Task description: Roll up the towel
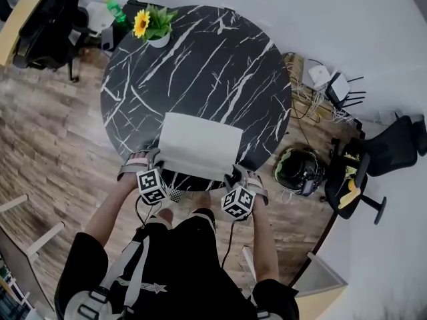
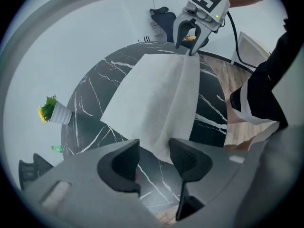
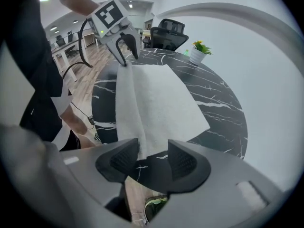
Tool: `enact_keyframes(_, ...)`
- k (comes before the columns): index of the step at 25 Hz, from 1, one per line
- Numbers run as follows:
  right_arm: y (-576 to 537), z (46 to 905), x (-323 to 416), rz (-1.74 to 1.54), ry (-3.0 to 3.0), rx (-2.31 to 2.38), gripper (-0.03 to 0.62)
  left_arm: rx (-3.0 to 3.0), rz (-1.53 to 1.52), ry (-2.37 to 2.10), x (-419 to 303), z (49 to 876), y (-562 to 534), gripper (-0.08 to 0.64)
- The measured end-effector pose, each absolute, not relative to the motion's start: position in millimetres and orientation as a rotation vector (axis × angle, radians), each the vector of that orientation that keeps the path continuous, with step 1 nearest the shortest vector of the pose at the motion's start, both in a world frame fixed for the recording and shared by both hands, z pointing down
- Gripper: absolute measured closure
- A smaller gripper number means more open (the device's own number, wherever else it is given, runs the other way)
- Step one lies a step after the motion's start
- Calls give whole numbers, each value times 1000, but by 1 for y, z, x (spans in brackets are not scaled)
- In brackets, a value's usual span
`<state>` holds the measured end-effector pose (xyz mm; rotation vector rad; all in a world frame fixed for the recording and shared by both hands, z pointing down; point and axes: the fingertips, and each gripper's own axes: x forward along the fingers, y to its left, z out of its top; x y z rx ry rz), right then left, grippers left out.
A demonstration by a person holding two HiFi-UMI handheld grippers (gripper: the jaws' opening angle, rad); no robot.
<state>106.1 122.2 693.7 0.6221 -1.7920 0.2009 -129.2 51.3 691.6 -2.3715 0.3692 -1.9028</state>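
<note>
Left gripper (image 2: 154,161) and right gripper (image 3: 153,158), jaws apart and gripping nothing, stand at the near corners of the white towel (image 1: 200,145). It lies flat at the near rim of the marble worktop (image 1: 200,65). The towel is probably light, limp and grippy; pinch both near corners.

Round black marble table (image 1: 200,65) seen steeply from overhead, white cloth towel (image 1: 200,145) shared closely by opposed gripper views
</note>
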Motion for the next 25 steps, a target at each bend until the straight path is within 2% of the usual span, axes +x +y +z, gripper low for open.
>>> enact_keyframes(13,142,665,89,129,-1799,660,391,-2352,-1811,384,-132,661,62,347)
enact_keyframes(25,174,676,82,140,-1794,626,403,-2334,-1810,322,-129,670,88,350)
